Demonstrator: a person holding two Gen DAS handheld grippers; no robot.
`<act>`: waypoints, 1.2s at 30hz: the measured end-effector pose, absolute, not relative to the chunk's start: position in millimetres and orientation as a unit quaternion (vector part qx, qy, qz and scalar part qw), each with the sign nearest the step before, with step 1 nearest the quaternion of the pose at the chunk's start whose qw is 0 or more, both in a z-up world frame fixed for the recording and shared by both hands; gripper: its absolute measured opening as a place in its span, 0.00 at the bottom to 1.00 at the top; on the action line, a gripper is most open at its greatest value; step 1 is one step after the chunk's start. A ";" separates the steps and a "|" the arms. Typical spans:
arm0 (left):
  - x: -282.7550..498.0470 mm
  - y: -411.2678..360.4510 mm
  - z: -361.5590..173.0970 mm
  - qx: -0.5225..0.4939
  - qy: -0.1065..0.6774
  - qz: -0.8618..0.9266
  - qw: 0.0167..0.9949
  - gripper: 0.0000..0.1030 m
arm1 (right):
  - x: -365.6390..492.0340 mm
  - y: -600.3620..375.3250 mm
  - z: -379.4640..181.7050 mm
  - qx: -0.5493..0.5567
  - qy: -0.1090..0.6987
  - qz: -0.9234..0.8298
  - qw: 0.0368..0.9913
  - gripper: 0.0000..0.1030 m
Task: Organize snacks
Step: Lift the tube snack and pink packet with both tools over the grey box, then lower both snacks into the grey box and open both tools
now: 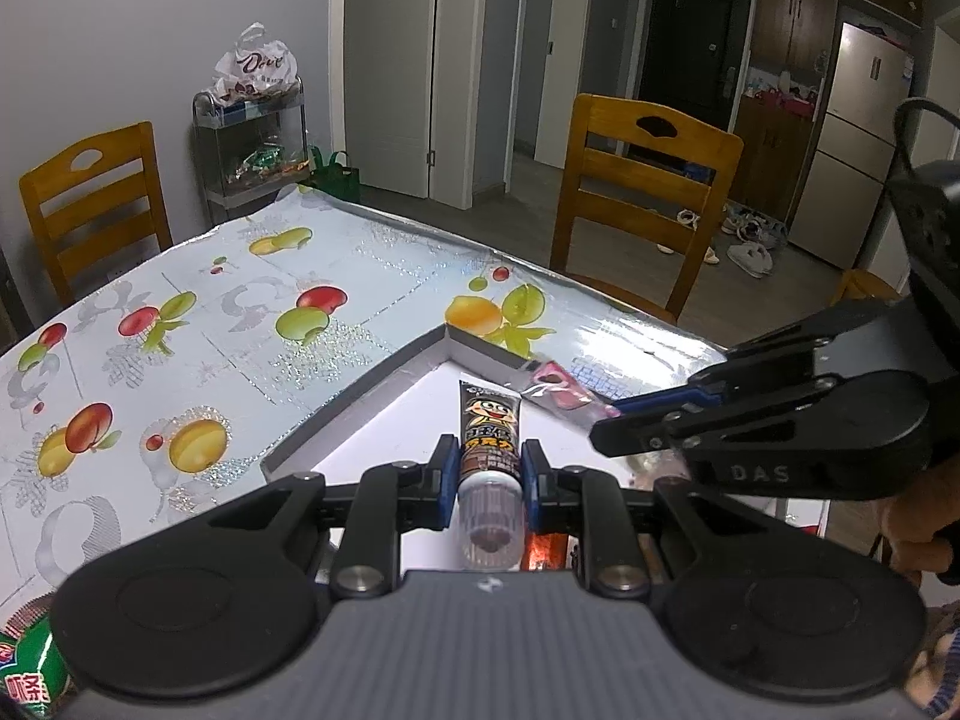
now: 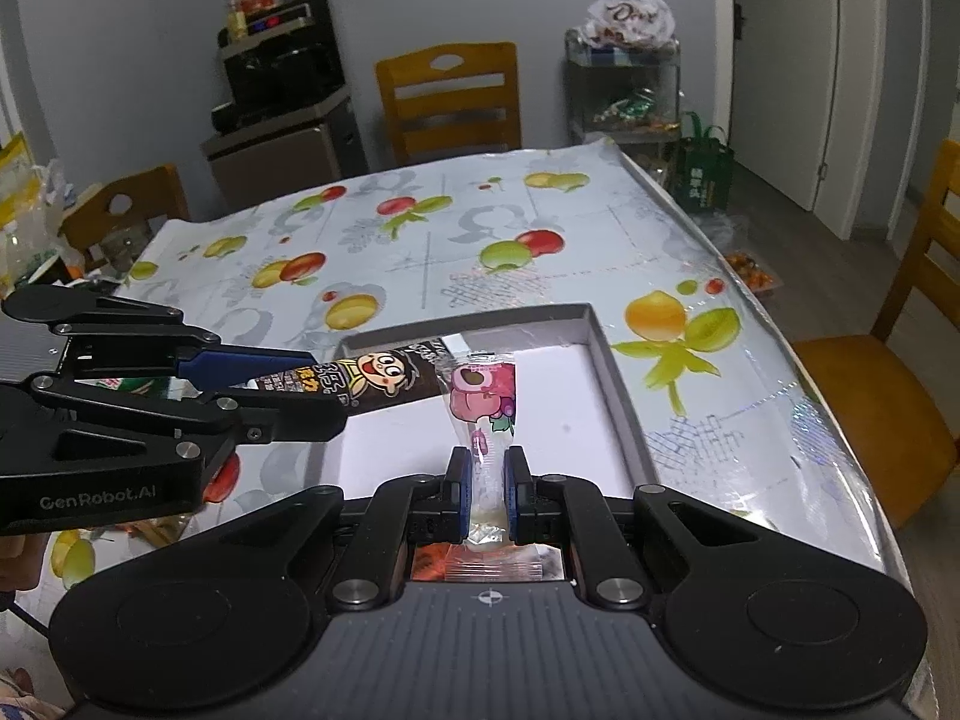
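Brown cartoon tube and pink clear-wrapped snack above white tray.

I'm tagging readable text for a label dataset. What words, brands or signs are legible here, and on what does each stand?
"Dove": white plastic bag on the metal rack.
"GenRobot.AI": side of the left tongs.
"DAS": side of the right tongs.
Brown tube held in the left tongs: Chinese characters, too blurred to read.
Pink packet held in the right tongs: print too small to read.
Green bag on the floor: characters unreadable.
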State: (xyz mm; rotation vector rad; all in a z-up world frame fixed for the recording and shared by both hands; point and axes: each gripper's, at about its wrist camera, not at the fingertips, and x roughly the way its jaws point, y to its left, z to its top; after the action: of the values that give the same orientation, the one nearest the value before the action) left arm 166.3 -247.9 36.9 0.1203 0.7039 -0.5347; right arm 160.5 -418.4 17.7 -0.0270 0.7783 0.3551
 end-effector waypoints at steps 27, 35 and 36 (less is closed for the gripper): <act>186.9 -262.7 -3.4 0.042 0.396 -0.242 0.885 0.17 | 167.3 -441.5 -8.0 -0.023 0.427 0.147 0.892 0.13; 188.4 -268.2 -9.7 0.036 0.410 -0.244 0.878 0.17 | 168.4 -444.7 -14.4 -0.021 0.440 0.146 0.886 0.13; 188.7 -269.1 -10.4 0.035 0.411 -0.245 0.877 0.17 | 168.5 -445.1 -15.0 -0.021 0.441 0.146 0.885 0.13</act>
State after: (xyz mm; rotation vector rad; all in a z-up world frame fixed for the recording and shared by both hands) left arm 188.7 -269.1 -10.4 0.0737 0.8583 -0.5116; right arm 168.5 -445.1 -15.0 -0.0445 0.9173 0.3037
